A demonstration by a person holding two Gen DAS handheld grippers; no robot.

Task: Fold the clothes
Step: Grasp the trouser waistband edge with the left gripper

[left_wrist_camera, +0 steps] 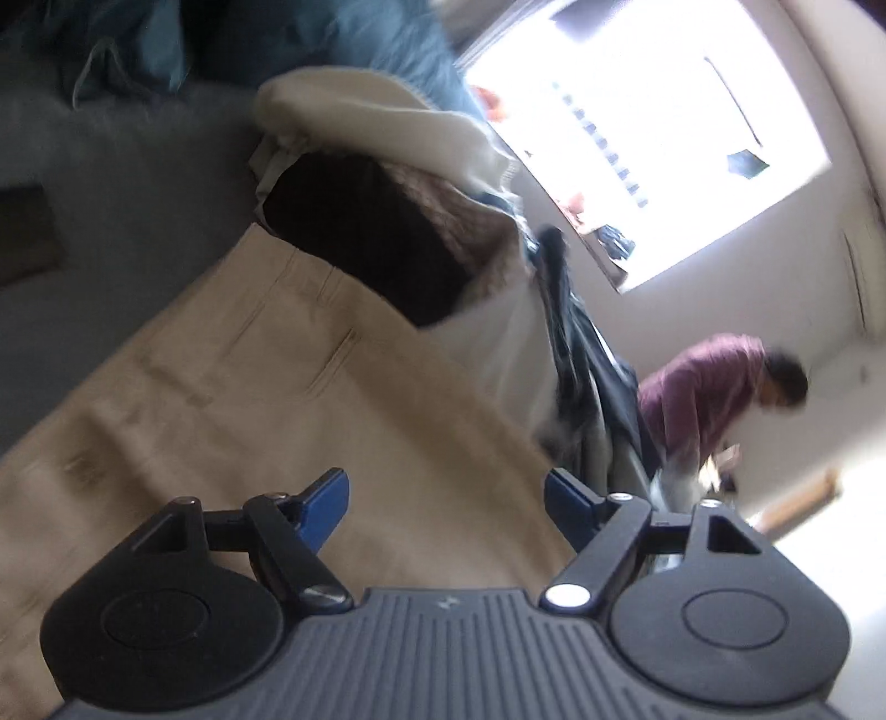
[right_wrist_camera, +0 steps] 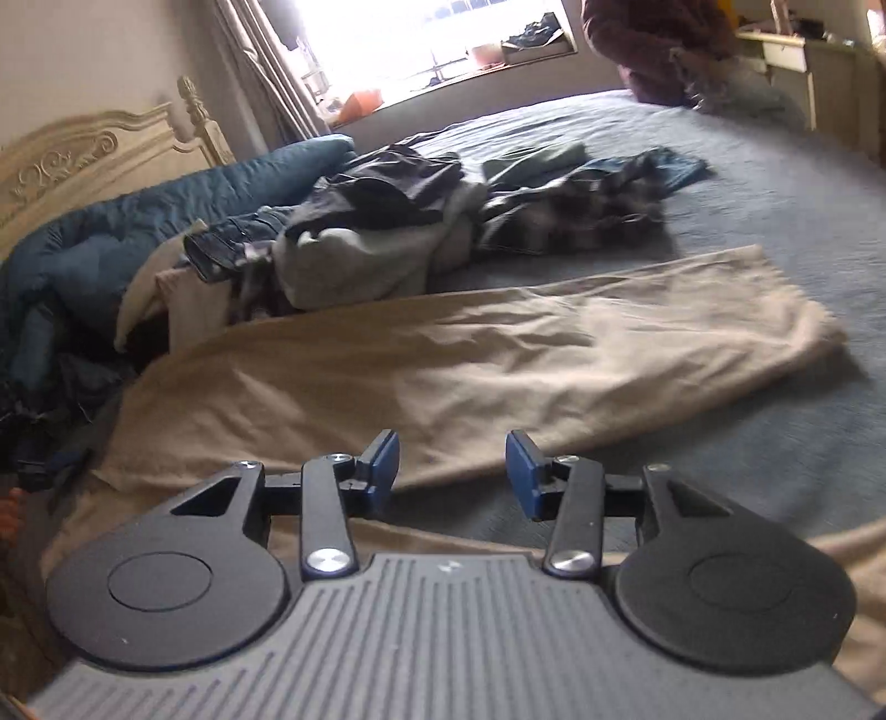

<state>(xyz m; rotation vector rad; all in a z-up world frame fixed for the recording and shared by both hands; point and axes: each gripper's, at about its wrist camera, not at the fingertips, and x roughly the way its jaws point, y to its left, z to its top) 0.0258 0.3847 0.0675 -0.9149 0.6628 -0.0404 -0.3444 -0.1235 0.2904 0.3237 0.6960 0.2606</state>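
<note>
Beige trousers [right_wrist_camera: 498,354] lie spread flat across the grey-blue bed, one leg stretched to the right. In the left wrist view the trousers [left_wrist_camera: 266,399] fill the lower left, with seams and a pocket visible. My left gripper [left_wrist_camera: 446,498] is open and empty, hovering just above the beige cloth. My right gripper [right_wrist_camera: 451,471] is open and empty, above the near edge of the trouser leg. Blue pads [right_wrist_camera: 523,471] show on both.
A pile of mixed clothes [right_wrist_camera: 387,221] lies behind the trousers, with a blue quilt [right_wrist_camera: 111,232] and cream headboard [right_wrist_camera: 83,155] at left. A person in a maroon top [left_wrist_camera: 714,393] bends at the bed's far side. A bright window [right_wrist_camera: 421,44] is behind.
</note>
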